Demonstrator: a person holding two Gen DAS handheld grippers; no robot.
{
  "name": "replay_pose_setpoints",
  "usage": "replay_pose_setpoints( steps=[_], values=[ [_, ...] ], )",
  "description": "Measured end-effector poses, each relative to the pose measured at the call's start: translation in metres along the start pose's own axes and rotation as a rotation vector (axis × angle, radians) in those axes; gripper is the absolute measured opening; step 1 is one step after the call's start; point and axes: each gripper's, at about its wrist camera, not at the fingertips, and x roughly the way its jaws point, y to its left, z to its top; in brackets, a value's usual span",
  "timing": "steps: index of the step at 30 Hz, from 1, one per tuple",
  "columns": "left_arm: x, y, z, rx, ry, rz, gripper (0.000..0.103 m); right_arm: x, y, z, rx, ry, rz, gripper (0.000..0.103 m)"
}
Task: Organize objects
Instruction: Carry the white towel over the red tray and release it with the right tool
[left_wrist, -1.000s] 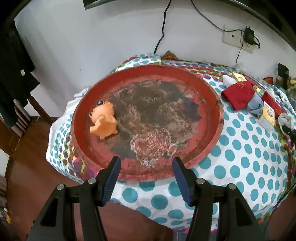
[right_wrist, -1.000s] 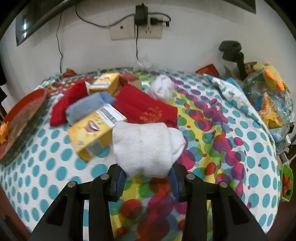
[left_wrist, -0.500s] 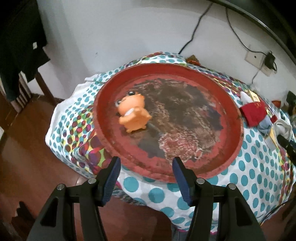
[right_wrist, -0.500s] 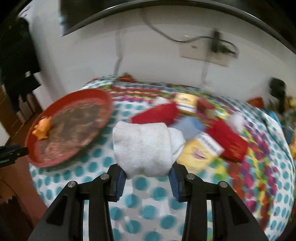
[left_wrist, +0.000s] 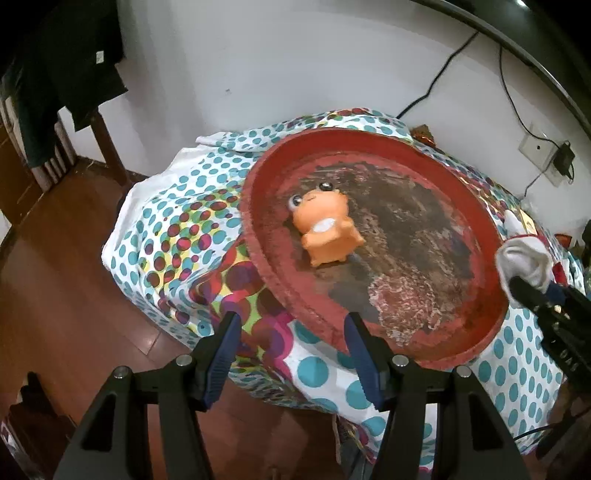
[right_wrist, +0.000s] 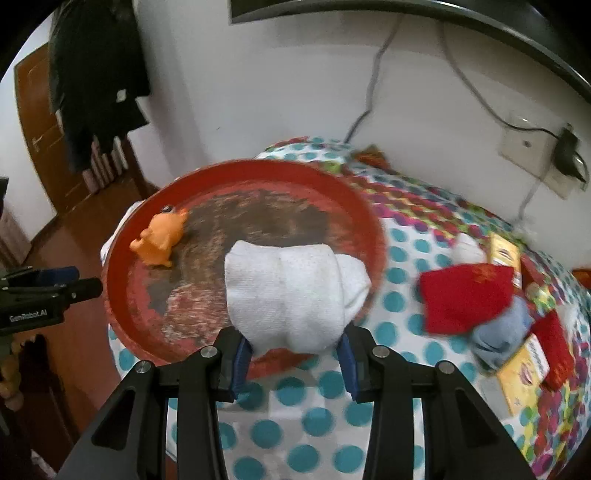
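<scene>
A big round red tray (left_wrist: 280, 288) (right_wrist: 122, 266) with a worn dark middle lies on the polka-dot tablecloth. An orange toy animal (left_wrist: 327, 232) (right_wrist: 160, 236) sits in its left part. My right gripper (right_wrist: 293, 352) is shut on a rolled white sock (right_wrist: 291, 291) (left_wrist: 524, 262), held above the tray's near right rim. My left gripper (left_wrist: 291, 354) hangs open and empty just off the tray's front edge, over the table's corner. In the right wrist view its black fingers (right_wrist: 66, 288) show at the far left.
Red socks (right_wrist: 465, 295), a blue-grey sock (right_wrist: 506, 332), another white sock (right_wrist: 467, 251) and yellow boxes (right_wrist: 524, 369) lie on the cloth (right_wrist: 295, 435) right of the tray. A wall socket (right_wrist: 528, 147) with cables is behind. Wooden floor (left_wrist: 55, 280) and dark clothes on a chair (left_wrist: 66, 74) are left.
My right gripper has swept left with the white sock, from over the pile of socks and boxes to over the tray's edge. My left gripper has slid left along the tray's front rim.
</scene>
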Motion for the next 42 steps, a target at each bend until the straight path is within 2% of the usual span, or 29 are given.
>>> replay_pose_setpoints(
  steps=[5,20,24,25,28,33,38,42],
  values=[
    [0.001,0.007,0.001,-0.014,0.001,0.008,0.060,0.024,0.011,0.010,-0.012,0.045,0.011,0.038],
    [0.010,0.004,-0.002,-0.001,0.027,0.009,0.060,0.085,0.004,0.038,-0.018,0.128,-0.055,0.041],
    [0.012,0.002,-0.002,0.012,0.030,0.011,0.060,0.092,0.007,0.040,-0.030,0.135,-0.058,0.047],
    [0.012,0.001,-0.002,0.014,0.030,0.011,0.060,0.091,0.008,0.039,-0.032,0.134,-0.063,0.054],
    [0.009,0.001,-0.002,0.013,0.023,0.003,0.060,0.081,0.009,0.039,-0.040,0.104,-0.067,0.065],
    [0.004,-0.005,-0.002,0.029,0.008,0.006,0.060,0.053,0.005,0.036,-0.026,0.064,-0.070,0.072],
    [0.001,-0.015,-0.003,0.052,0.004,-0.005,0.060,0.018,-0.015,0.019,0.028,0.040,-0.069,0.072],
    [-0.003,-0.029,-0.006,0.084,-0.001,-0.019,0.060,-0.010,-0.043,-0.008,0.095,0.038,-0.091,0.072]
  ],
)
